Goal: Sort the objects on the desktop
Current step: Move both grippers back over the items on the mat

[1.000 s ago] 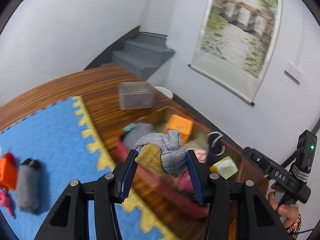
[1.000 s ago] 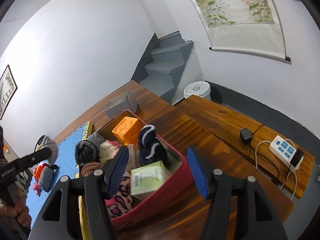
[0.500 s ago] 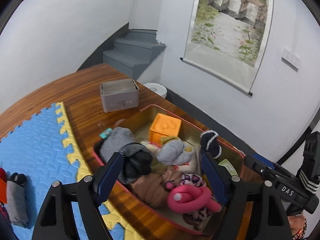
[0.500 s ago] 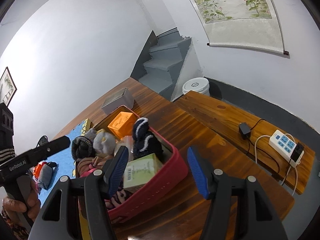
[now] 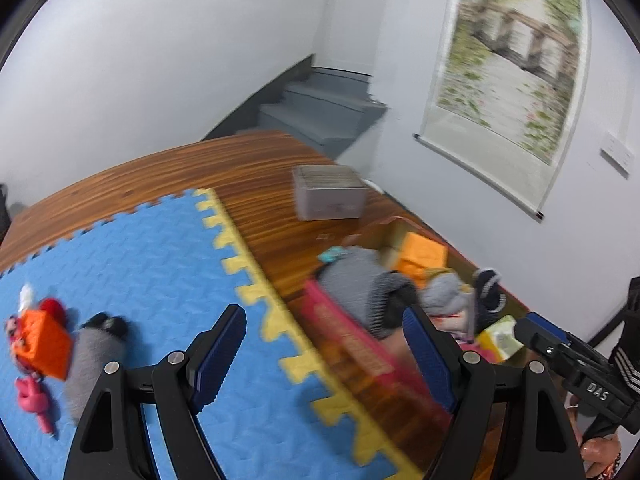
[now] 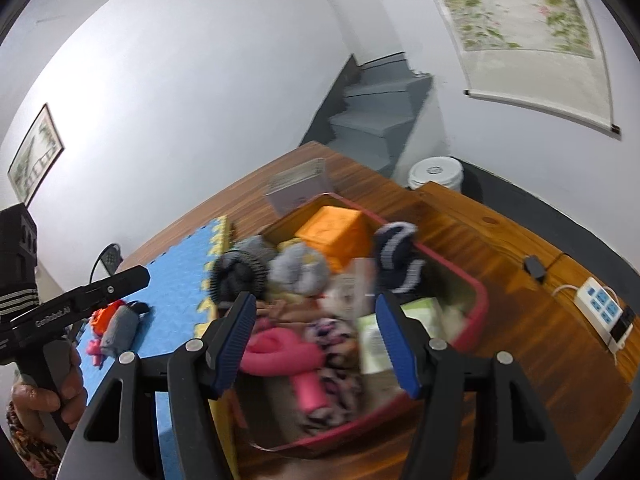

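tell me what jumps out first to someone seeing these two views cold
The red bin on the wooden table, heaped with rolled socks, an orange cube and a pink toy, sits right under the open right claw. Beside it lies the blue foam mat, where a grey sock roll and an orange block lie ahead of the open, empty left claw.
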Available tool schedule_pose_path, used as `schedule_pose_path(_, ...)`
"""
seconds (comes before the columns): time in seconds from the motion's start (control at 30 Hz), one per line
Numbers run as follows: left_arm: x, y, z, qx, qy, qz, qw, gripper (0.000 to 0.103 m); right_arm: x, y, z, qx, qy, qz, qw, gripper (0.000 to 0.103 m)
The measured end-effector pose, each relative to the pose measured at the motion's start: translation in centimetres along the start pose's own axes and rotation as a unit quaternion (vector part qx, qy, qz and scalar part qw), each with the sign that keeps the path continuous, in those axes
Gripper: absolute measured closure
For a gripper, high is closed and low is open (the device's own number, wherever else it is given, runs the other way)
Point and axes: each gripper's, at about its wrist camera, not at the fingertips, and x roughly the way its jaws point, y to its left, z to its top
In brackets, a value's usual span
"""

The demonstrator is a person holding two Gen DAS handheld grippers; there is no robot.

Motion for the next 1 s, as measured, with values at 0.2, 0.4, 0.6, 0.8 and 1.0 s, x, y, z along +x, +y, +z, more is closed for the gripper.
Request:
schedule_pose_path(0.2, -2.2, 6.4, -1.1, -0.046, -0.010, 0.039, 0.9981, 0.021, 1.5, 4.3, -0.2, -0.032, 0.010, 0.027, 0.999, 0.034)
schedule_pose_path(0.4, -4.7, 13.6, -3.5, -0.086, -0.012, 0.089, 0.9922, 0.021, 3.2, 8.8, -0.8, -0.063, 0.027, 0.047, 0.997, 0.033)
schedule_pose_path(0.6, -6.0, 20.7, -6.6, -0.152, -0.001, 0.140, 0.9784, 0.021, 4.7, 13.1, -1.7, -0.097, 0.046, 0.067, 0.992, 0.030)
schedule_pose_path(0.8, -4.2, 23.7, -8.0, -0.187, 0.025, 0.159, 0.9691, 0.021, 6.1, 16.3, -2.7, -0.126, 0.065, 0.079, 0.987, 0.030)
schedule_pose_path(1.0, -2.2, 25.9, -9.1, -0.211, 0.054, 0.175, 0.9603, 0.021, 7.4, 17.4, -3.7, -0.134, 0.086, 0.088, 0.983, 0.030)
